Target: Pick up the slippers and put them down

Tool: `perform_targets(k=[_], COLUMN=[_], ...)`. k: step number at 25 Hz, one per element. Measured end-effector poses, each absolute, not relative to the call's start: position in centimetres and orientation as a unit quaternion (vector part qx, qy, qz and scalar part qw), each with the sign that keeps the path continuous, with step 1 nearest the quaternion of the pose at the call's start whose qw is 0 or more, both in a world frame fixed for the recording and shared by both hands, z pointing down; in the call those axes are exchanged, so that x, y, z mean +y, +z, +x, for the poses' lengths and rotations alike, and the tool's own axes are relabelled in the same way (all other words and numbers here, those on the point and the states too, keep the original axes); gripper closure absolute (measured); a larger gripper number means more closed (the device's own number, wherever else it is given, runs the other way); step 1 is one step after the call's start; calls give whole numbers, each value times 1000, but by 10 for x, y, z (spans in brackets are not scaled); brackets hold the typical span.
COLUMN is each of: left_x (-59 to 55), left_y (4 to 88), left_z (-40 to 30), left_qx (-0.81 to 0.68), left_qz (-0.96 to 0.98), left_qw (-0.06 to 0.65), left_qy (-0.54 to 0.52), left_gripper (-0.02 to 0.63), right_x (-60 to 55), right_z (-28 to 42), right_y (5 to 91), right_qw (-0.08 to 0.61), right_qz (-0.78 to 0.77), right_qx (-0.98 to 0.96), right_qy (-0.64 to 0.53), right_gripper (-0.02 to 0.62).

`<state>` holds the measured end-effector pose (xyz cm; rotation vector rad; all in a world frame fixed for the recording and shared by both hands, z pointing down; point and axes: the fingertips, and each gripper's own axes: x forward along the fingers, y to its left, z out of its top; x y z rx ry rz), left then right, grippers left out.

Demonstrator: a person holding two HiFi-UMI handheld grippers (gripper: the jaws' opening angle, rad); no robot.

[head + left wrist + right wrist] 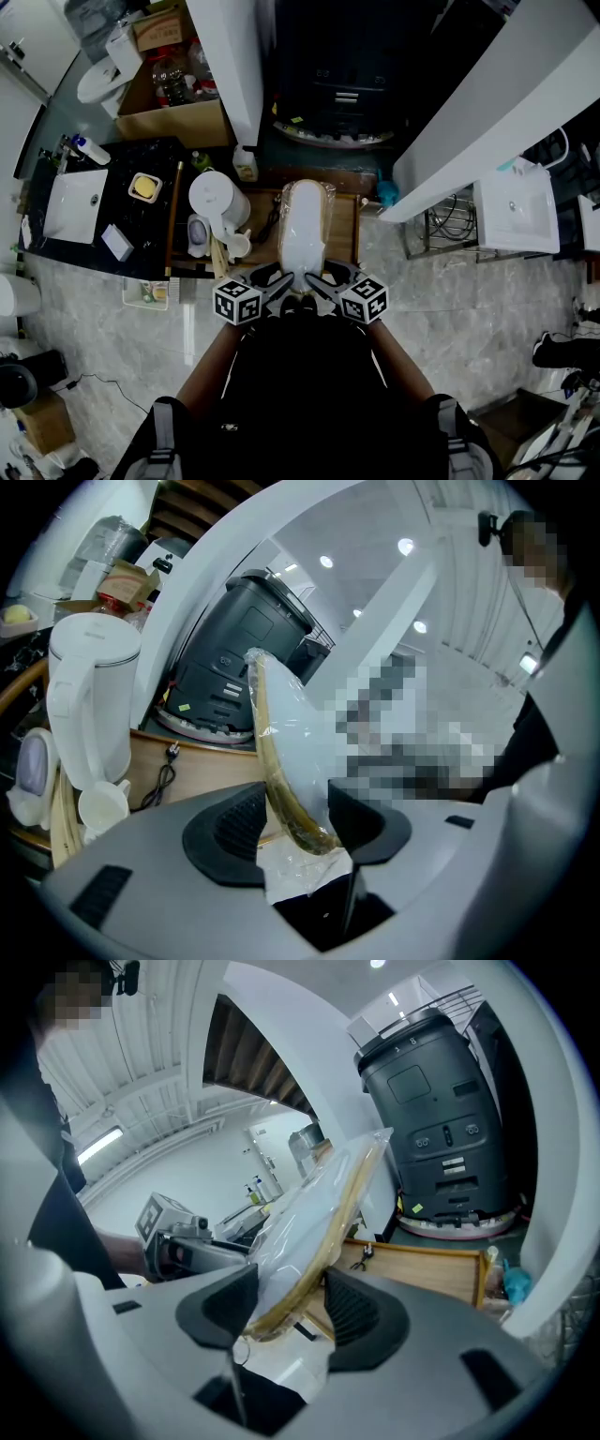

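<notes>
A pair of white slippers (303,225) with tan sole edges, sealed in a clear plastic bag, is held off the wooden tray (345,230) and sticks out away from me. My left gripper (281,281) grips the pack's near end from the left, and my right gripper (323,281) grips it from the right. In the left gripper view the tan sole edge (286,789) runs between the pads of that gripper (298,822). The right gripper view shows the bagged slippers (323,1213) wedged between the pads of that gripper (291,1307).
A white kettle (217,199) and small cups stand left of the tray. Behind it is a dark round machine (328,89). A black counter with a white sink (75,202) lies at the left, and another basin (516,211) at the right. White slanted beams (487,112) flank the tray.
</notes>
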<state>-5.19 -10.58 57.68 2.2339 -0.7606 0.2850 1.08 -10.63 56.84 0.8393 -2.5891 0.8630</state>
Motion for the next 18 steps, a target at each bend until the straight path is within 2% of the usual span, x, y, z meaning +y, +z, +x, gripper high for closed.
perform_targets(k=[18], left_x=[-101], left_y=[592], left_z=[-49], left_qx=[-294], left_qz=[864], left_qw=[389], left_qy=[127], left_gripper=[399], right_x=[-101], right_z=[14], right_y=[585], right_qw=[152], right_qz=[288], right_qx=[-890], right_qy=[319], right_gripper=[370])
